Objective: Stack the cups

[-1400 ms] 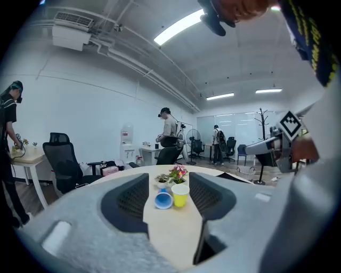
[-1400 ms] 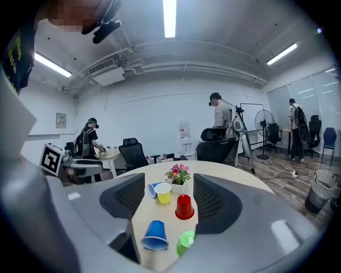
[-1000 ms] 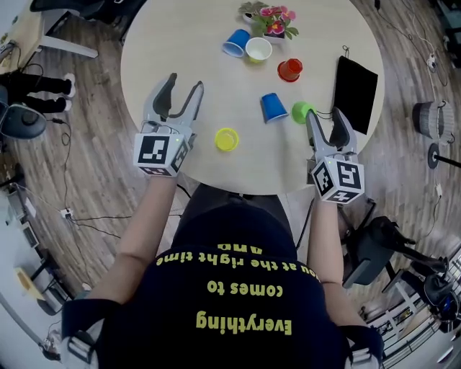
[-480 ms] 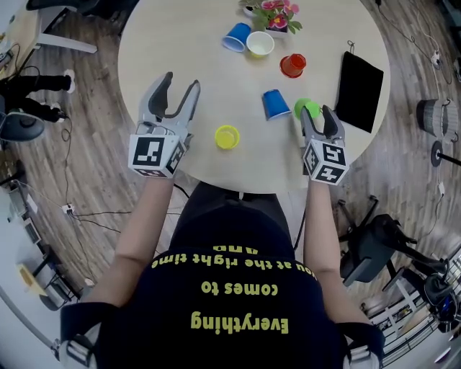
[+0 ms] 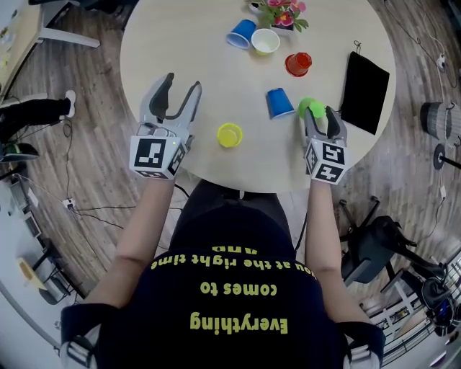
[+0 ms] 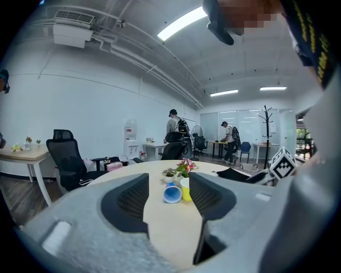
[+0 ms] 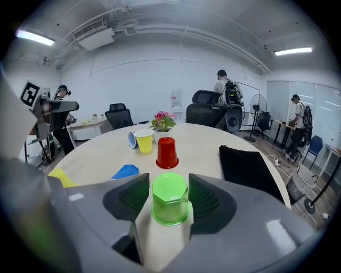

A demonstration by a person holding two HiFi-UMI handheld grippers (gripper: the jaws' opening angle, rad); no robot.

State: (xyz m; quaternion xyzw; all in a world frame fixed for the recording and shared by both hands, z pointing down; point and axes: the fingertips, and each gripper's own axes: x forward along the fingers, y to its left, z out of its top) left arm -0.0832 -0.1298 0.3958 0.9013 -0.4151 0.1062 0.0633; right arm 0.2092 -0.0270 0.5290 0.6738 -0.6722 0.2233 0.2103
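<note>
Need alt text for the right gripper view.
An upside-down green cup stands on the table between the jaws of the right gripper, which have just been closing; contact is unclear. A red cup stands behind it.

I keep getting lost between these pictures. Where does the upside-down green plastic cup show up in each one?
Head view: the upside-down green plastic cup sits right of centre, between the jaws of the right gripper, which have just been closing.
Left gripper view: not in it.
Right gripper view: dead centre, between the jaws.
Shared landmark: the potted pink flowers, in all three views.
</note>
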